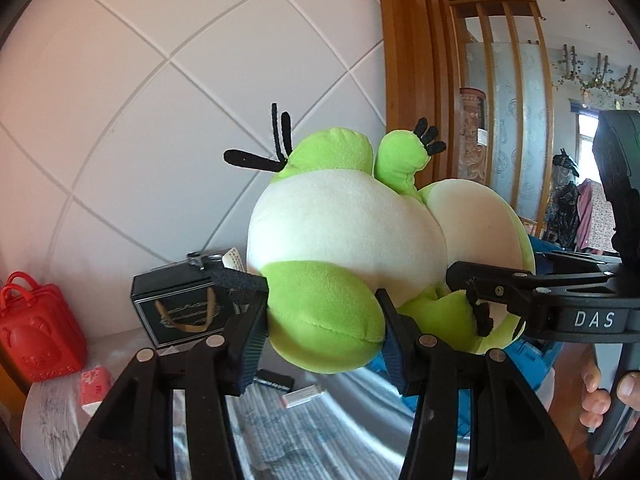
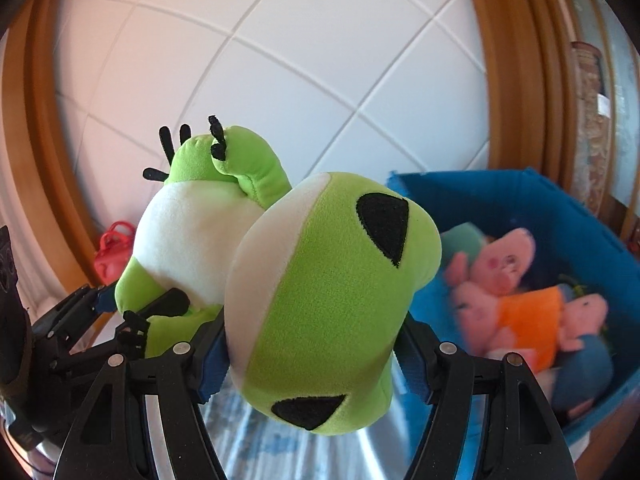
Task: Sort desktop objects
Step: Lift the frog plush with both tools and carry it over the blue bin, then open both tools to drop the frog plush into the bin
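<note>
A green and white plush frog (image 1: pixel 344 220) hangs in the air, carried between both grippers. My left gripper (image 1: pixel 324 322) is shut on one of its green legs. My right gripper (image 2: pixel 316 360) is shut on its head (image 2: pixel 332 300), which has black eyes. In the left wrist view, one finger (image 1: pixel 492 280) of the right gripper reaches in from the right against the frog. In the right wrist view, the left gripper's fingers (image 2: pixel 164 302) show at the lower left on the leg. A blue bin (image 2: pixel 540 200) with pink plush toys (image 2: pixel 512 260) sits to the right, below the frog.
On the table at left stand a red bag-shaped box (image 1: pixel 36 332) and a black box (image 1: pixel 180 304). A small red pack (image 1: pixel 94 384) and a white item (image 1: pixel 304 394) lie nearer. A white tiled wall and a wooden frame (image 1: pixel 404 80) are behind. A person's fingers (image 1: pixel 596 396) are at right.
</note>
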Tool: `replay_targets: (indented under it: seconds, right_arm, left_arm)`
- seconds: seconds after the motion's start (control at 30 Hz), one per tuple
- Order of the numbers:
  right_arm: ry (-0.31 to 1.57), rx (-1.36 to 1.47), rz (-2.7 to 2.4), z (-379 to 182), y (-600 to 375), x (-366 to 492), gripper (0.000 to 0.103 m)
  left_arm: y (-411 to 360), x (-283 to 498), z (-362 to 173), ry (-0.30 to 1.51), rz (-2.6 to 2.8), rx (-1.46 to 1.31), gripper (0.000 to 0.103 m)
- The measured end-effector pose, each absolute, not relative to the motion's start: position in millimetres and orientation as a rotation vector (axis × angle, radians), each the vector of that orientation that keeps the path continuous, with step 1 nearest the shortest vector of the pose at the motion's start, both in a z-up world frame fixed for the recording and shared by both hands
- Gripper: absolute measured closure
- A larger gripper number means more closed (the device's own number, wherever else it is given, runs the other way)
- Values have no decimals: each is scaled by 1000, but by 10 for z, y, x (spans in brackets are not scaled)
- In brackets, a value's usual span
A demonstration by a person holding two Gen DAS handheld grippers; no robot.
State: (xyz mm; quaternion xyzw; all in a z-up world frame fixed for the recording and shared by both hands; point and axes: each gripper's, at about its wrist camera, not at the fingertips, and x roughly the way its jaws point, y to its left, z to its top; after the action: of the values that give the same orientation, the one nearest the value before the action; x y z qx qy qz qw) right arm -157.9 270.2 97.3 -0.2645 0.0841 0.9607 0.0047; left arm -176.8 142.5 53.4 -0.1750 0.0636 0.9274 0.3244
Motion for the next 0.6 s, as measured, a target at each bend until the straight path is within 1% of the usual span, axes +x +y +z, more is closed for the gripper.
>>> replay_targets:
  seconds: [0.13,0.3,0.5,0.6]
  right_arm:
    - [263,-769,2961,1094,3353,-1430,33]
    - [308,-731,2884,1147,4179,-1259,32]
    - [397,-744,2780,1002,4947,-1044,32]
    - [417,-774,2739,909,5195,-937,31]
  left_arm:
    - [2109,-1705,644,192,2373,-436,53]
    - [2872,-1654,663,240,2286,-445,52]
    - [3547,-1599,540,299,2193,-503,52]
    - [3816,-1614,449,327,2167,-557,47]
